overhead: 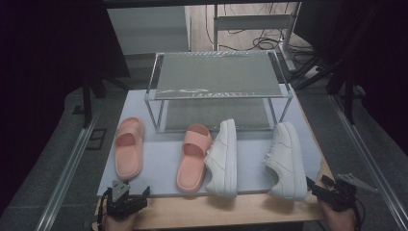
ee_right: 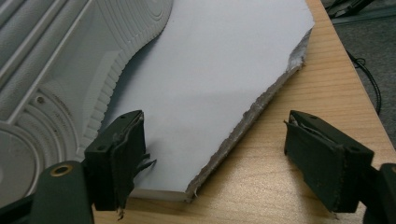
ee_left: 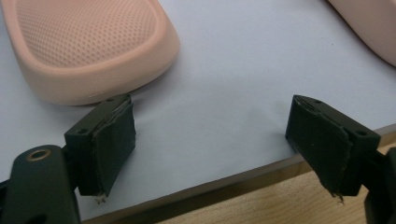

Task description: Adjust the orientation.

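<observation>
My left tongs (overhead: 126,198) and right tongs (overhead: 321,188) were wide and empty. The pink slipper (ee_left: 88,44) lay just ahead, soft and light. I'd pinch its heel edge.

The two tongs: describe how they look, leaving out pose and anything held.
Both are black. The left tongs carry a grey three-cornered plate on top; the right tongs carry one too. Each has two blocky jaws faced with dark pads frayed at the edges, and a brass-coloured ring on the left jaw mount. A cable trails from the left one.
</observation>
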Demonstrator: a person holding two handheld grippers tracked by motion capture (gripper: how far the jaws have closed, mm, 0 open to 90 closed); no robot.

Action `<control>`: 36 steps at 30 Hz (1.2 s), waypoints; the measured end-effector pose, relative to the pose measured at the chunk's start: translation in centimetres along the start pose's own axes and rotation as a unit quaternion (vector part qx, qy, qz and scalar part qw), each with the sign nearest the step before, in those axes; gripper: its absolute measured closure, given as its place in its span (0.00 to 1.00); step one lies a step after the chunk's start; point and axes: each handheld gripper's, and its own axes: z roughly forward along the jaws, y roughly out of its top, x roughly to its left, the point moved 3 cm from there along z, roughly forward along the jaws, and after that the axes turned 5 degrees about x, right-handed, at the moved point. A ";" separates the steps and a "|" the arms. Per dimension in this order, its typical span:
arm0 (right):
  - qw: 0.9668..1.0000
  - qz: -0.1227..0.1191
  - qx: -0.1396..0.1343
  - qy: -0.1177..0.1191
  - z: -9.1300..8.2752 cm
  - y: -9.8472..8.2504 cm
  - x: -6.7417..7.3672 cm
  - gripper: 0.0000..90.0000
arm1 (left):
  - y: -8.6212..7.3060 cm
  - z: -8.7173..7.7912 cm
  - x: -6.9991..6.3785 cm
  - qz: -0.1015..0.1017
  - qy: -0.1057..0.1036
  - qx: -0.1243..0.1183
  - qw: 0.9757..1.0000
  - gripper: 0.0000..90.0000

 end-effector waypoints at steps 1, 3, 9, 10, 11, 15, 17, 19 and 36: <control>1.000 0.000 -0.002 0.001 0.0 0.0 0.0 0.24 | 0.0 0.0 0.0 -0.001 0.001 0.000 1.000 0.18; 1.000 0.002 -0.002 0.004 0.0 0.0 0.0 0.24 | 0.0 0.0 -0.1 -0.001 0.002 0.000 1.000 0.18; 1.000 0.002 -0.003 0.007 0.0 -0.1 0.0 0.24 | -0.1 -0.1 -0.2 -0.007 0.007 0.000 1.000 0.18; 1.000 0.001 -0.003 0.007 0.0 -0.1 0.0 0.24 | -0.1 -0.1 -0.2 -0.007 0.007 0.000 1.000 0.18; 1.000 0.000 -0.003 0.007 0.0 -0.1 -0.1 0.24 | -0.1 -0.1 -0.2 -0.007 0.007 0.000 1.000 0.18; 1.000 -0.001 -0.003 0.008 0.0 -0.1 -0.1 0.24 | 0.0 -0.1 -0.1 -0.007 0.007 -0.001 1.000 0.17; 1.000 -0.001 -0.003 0.009 -0.1 -0.1 -0.1 0.24 | 0.0 0.0 -0.1 -0.008 0.006 -0.001 1.000 0.17; 1.000 -0.002 -0.003 0.009 -0.1 -0.1 -0.1 0.24 | 0.0 -0.1 -0.2 -0.010 0.007 -0.001 1.000 0.17; 1.000 -0.003 -0.005 0.011 0.0 -0.1 -0.1 0.25 | 0.2 -0.5 -0.8 -0.002 -0.032 -0.008 0.999 0.16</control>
